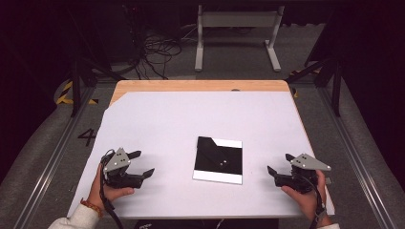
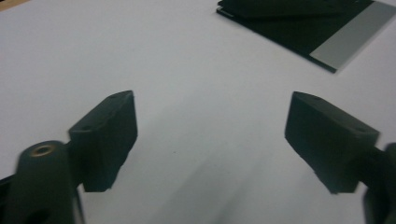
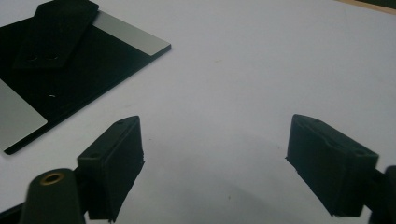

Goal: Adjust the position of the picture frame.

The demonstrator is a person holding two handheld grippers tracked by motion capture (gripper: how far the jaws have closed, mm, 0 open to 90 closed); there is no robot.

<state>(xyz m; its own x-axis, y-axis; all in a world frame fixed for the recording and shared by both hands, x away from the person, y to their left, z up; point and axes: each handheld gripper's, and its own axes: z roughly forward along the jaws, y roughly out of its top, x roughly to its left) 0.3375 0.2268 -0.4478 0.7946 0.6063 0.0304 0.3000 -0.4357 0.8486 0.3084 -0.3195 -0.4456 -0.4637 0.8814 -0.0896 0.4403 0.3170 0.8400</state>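
Nearest the lens: a person's two hands at the bottom edge of the high view, each carrying a claw. Left claw (image 1: 142, 163) gaping wide, empty, resting low over bare white sheet; same seen in the left gripper view, left claw (image 2: 211, 140) with nothing but sheet between the jaws. Right claw (image 1: 279, 163) likewise wide and empty, pointed inward; right claw (image 3: 214, 163) over bare sheet too.

Surface (image 1: 157, 124): white sheet over a wooden top, wood showing along the far edge. Centre, between the two claws and apart from both: black square plate (image 1: 218, 160) with pale strips along its near and far edges, lying flat. On it, toward its far left part, a smaller black strip (image 3: 55, 32) with two small holes, laid flat and angled.

Judged step: approach to the plate, not yet touched. Advised: bring one claw low and level to the plate edge, steady with the other; thin flat stock, so a shallow edge grip needed, slow closing, watch for the loose strip sliding off.

Obstructions: none on the sheet between claws and plate. Beyond the surface: a grey frame stand (image 1: 237, 28) and tangled cables (image 1: 155, 52) on the floor, well clear.
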